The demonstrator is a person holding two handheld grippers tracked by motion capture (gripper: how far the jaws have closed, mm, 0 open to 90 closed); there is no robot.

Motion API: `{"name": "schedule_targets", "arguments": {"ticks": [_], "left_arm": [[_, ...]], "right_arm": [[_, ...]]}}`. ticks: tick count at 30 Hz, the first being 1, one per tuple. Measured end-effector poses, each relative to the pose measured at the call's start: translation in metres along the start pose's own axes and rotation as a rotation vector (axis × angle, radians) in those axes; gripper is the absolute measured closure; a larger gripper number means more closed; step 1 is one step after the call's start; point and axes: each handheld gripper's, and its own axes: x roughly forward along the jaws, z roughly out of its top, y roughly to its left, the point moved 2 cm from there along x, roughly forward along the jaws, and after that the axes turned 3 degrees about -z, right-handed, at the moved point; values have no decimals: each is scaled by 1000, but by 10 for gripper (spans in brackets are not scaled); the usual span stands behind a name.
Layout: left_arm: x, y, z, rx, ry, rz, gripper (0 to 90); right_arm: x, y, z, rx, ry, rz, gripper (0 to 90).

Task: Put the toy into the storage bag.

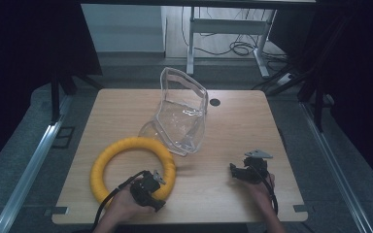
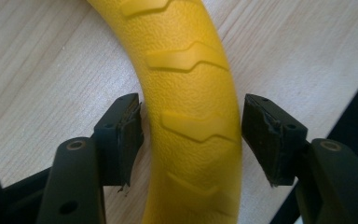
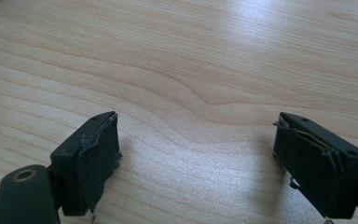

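A yellow foam ring [image 1: 108, 158] with raised chevron ridges lies flat on the wooden table [image 1: 238, 126], at the front left. My left gripper [image 1: 159, 180] sits over the ring's near right part. In the left gripper view the ring [image 2: 191, 70] runs between the two jaws of this gripper [image 2: 191, 135]. The right pad [image 2: 265, 135] is almost at the ring's edge, and a thin gap shows at the left pad [image 2: 128, 140]. My right gripper [image 1: 234, 171] rests low at the front right. Its jaws [image 3: 196, 154] stand wide open over bare wood.
A clear plastic zip pouch [image 1: 184, 116] stands open near the table's middle, just behind the ring. A dark cable hole [image 1: 215, 102] sits toward the far edge. The table's front edge is close to both hands. Desk legs and cables lie on the floor beyond.
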Motion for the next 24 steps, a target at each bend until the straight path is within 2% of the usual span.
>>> {"name": "schedule_targets", "arguments": {"ticks": [3, 6, 10, 13, 19, 24], "left_arm": [[4, -1, 1, -3, 8, 26, 425], [3, -2, 1, -6, 2, 14, 483], [2, -1, 1, -20, -6, 4, 491], [-7, 3, -2, -33, -45, -33, 494], [-37, 15, -12, -64, -151, -141, 500], [-48, 20, -17, -72, -193, -187, 501]], "right_arm": [[0, 0, 0, 0, 0, 0, 144], [0, 0, 0, 0, 0, 0, 144], [0, 0, 0, 0, 0, 0, 144], [0, 0, 0, 1, -1, 1, 144], [0, 0, 0, 2, 0, 0, 144], [0, 0, 0, 2, 1, 0, 145]]}}
